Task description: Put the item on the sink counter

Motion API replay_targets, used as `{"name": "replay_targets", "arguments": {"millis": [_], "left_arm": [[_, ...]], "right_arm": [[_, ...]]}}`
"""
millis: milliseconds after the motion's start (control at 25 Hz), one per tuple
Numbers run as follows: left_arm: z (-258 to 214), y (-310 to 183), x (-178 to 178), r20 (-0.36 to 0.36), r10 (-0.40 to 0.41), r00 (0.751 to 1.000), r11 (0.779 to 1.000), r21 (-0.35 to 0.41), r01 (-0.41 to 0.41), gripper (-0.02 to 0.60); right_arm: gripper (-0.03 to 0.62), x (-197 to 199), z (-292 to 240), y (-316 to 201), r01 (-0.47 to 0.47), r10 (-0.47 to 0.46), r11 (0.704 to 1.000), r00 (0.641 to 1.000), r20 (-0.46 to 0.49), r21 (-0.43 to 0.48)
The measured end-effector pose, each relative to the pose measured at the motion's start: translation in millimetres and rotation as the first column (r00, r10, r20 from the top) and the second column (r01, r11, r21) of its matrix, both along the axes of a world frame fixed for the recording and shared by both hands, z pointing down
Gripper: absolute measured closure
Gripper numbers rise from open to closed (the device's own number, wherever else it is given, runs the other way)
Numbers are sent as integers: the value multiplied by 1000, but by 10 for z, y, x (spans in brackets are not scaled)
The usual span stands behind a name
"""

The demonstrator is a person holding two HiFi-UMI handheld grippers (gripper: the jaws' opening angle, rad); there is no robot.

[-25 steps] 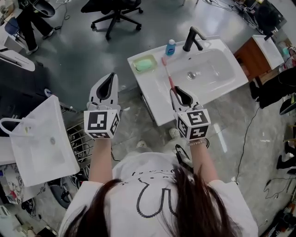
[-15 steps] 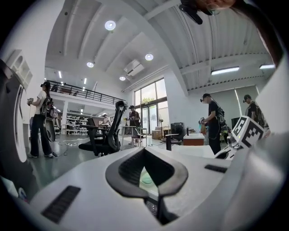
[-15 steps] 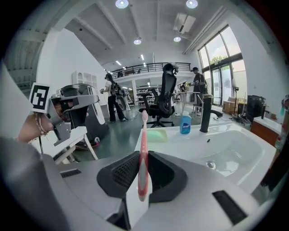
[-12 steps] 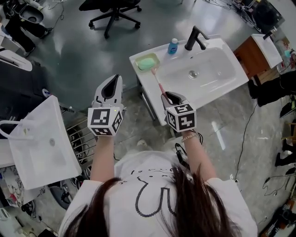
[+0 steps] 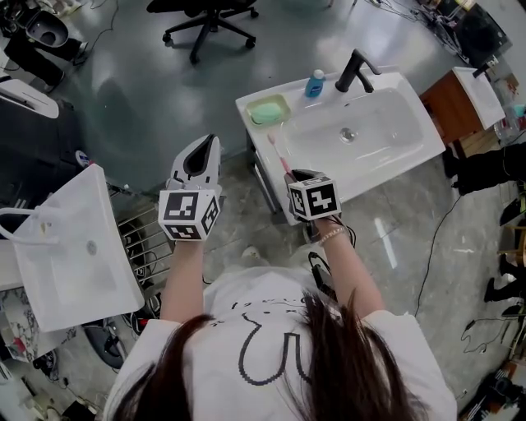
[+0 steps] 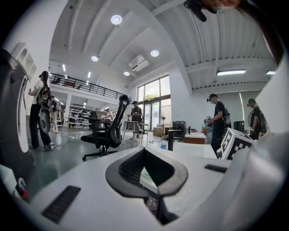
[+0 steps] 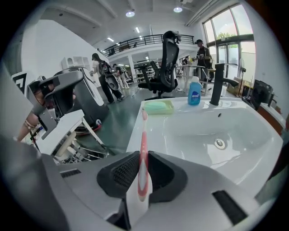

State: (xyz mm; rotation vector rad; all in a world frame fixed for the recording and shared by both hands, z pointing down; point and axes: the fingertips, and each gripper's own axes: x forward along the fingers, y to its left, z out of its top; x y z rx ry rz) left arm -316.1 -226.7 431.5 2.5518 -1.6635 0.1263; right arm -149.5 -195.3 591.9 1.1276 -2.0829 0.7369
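A pink toothbrush (image 5: 279, 155) sticks out of my right gripper (image 5: 294, 175), which is shut on its handle. The brush head points toward the green soap dish (image 5: 269, 109). In the right gripper view the toothbrush (image 7: 144, 135) stands upright between the dark pads (image 7: 121, 173), above the left strip of the white sink counter (image 7: 156, 124). The sink counter (image 5: 411, 82) lies just beyond that gripper, which hovers over its near left corner. My left gripper (image 5: 205, 145) hangs over the floor left of the sink, jaws together with nothing in them.
A blue bottle (image 5: 315, 83) and a black faucet (image 5: 353, 70) stand at the counter's back edge. Another white basin (image 5: 74, 247) and a wire rack (image 5: 140, 242) sit at the left. An office chair (image 5: 209, 20) stands beyond. A wooden cabinet (image 5: 448, 103) is at the right.
My right gripper has drawn back and to the left with the toothbrush, from over the counter's left strip to its near left corner. The left gripper has hardly moved.
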Motion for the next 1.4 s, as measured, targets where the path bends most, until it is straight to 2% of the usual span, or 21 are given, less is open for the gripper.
{"name": "replay_targets", "arguments": {"millis": [200,560,640,720,760,840,920,1400], "left_arm": [[82,-54,-25,2,-2,1000,1000,-23,2,573],[188,-101,14,-3,5,1000,999,-47,-5,574],[166,-108,17,-4,7,1000,999,-44,-7,574],[150,-112,13,-4,7,1000,999,-40,-7,574],[148,-109,10,-5,7,1000,999,-39,-7,574],[154,-94,5,-7,8,1000,999,-40,-9,574],[153,-81,-1,-8,12,1000,999,-41,-12,573],[61,30,-28,-3,24,1000,999,-27,-24,574]], "right_arm": [[517,7,142,-57,9,-11,998,1000,-30,-57],[516,38,201,-54,46,-52,997,993,-106,-58],[487,24,187,-42,52,-58,997,994,-93,-64],[423,8,172,-42,50,-54,997,996,-70,-66],[417,3,170,-41,48,-52,997,997,-60,-63],[351,-3,168,-38,48,-51,997,998,-46,-54],[312,0,170,-35,48,-50,998,998,-45,-48],[312,101,-27,-22,-4,3,1000,1000,-10,-14]]}}
